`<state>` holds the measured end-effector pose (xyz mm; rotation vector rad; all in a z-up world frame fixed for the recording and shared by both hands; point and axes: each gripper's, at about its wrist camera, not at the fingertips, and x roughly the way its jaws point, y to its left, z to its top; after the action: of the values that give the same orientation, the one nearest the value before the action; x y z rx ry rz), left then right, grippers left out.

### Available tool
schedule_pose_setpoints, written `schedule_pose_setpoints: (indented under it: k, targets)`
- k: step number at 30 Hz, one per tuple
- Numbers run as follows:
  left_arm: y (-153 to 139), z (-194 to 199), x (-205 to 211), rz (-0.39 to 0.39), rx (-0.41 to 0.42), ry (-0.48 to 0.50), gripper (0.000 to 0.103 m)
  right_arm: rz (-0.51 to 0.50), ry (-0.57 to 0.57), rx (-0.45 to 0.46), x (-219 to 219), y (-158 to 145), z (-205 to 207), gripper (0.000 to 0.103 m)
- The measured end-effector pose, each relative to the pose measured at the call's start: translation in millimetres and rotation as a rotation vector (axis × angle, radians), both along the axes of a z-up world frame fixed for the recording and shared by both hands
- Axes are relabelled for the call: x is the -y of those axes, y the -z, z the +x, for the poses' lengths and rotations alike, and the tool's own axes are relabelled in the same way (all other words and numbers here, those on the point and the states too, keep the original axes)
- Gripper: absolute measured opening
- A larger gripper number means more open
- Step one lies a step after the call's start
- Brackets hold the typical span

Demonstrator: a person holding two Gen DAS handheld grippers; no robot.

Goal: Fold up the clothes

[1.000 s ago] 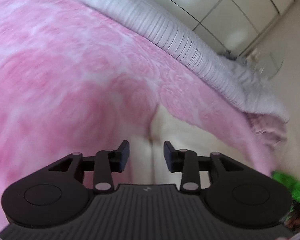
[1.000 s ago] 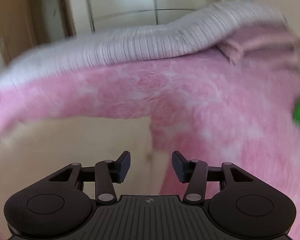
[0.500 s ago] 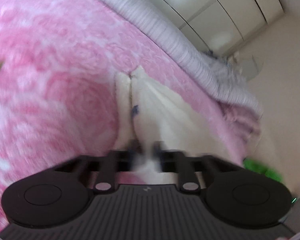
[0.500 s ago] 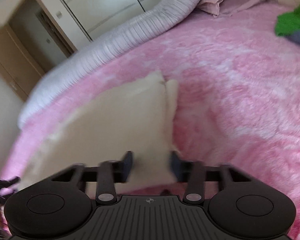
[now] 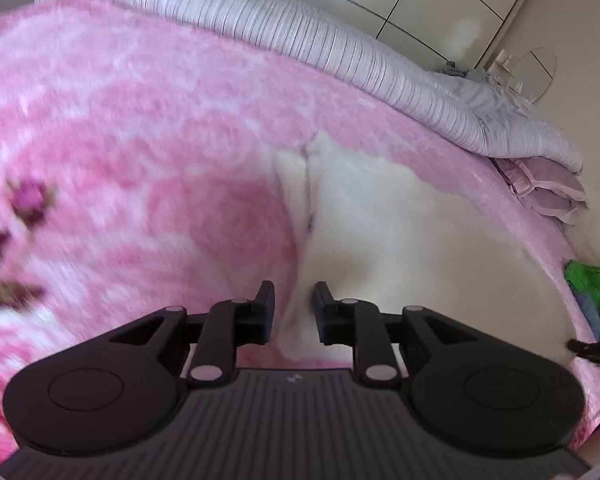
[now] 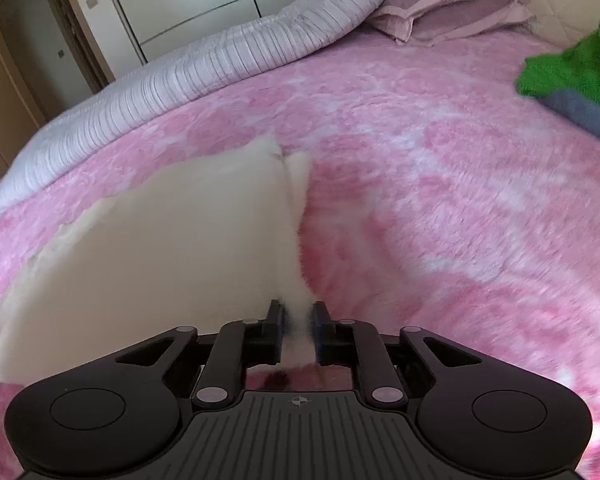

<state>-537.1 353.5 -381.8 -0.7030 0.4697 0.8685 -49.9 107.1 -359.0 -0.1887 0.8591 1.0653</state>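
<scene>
Two sets of tongs work over one cream garment [image 6: 172, 236] that lies spread on a pink fleece blanket [image 6: 440, 184] covering the bed. In the right wrist view the right tongs [image 6: 298, 328] are clenched on the near right corner of the garment, a tuft of pale cloth bunched between the two black fingers [image 6: 274, 332]. From there the garment runs away to the left and far side, its right edge showing a narrow folded strip beside the main panel.

In the left wrist view the left tongs [image 5: 294, 312] stand released, jaws apart, with the near left edge of the cream garment [image 5: 400, 240] lying in the gap between them; the pads do not press the cloth. A seam with a small blue mark runs up the garment's left side.

Along the far side of the bed lies a rolled, ribbed white duvet [image 6: 228, 60], with pinkish pillows [image 6: 452, 4] at its right end. A green cloth [image 6: 572, 68] on top of a grey one [image 6: 580, 114] sits on the blanket at far right. White wardrobe doors [image 5: 440, 4] stand beyond the bed.
</scene>
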Motion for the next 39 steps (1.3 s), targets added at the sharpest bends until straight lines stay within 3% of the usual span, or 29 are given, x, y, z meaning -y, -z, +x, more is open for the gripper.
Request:
schedule_pose_setpoints:
  k: [5,8,12,17,20,22,26,29,32,39]
  targets:
    - [-25,19,-12,0.098,-0.003,-0.005,0.016,0.067,-0.009,0.177,-15,-25,-13,0.028]
    - [-14,53,-25,0.108,-0.031,0.071,0.016,0.094,-0.082,0.186,-42,-21,-19,0.029]
    - [19,86,-39,0.129,-0.123,0.124,0.018,0.082,-0.063,0.16,-50,-9,-13,0.029]
    - [24,81,-51,0.087,-0.085,0.088,0.017,0.068,-0.039,0.129,-60,6,-5,0.029]
    - [6,76,-31,0.103,-0.109,0.063,0.012,0.059,-0.024,0.11,-66,15,0,0.029]
    - [-5,72,-14,0.115,-0.117,0.049,0.013,0.068,-0.011,0.116,-57,5,-6,0.029]
    - [4,76,18,0.114,-0.179,0.066,0.014,0.062,-0.07,0.126,-41,4,-31,0.029]
    - [9,80,27,0.096,-0.217,0.045,0.014,-0.016,-0.1,0.149,-41,20,-40,0.029]
    - [-2,83,41,0.089,-0.249,0.024,0.014,-0.064,-0.082,0.157,-38,12,-49,0.029]
    - [-17,87,98,0.056,-0.301,0.059,0.025,-0.136,-0.097,0.106,-5,-4,-84,0.034]
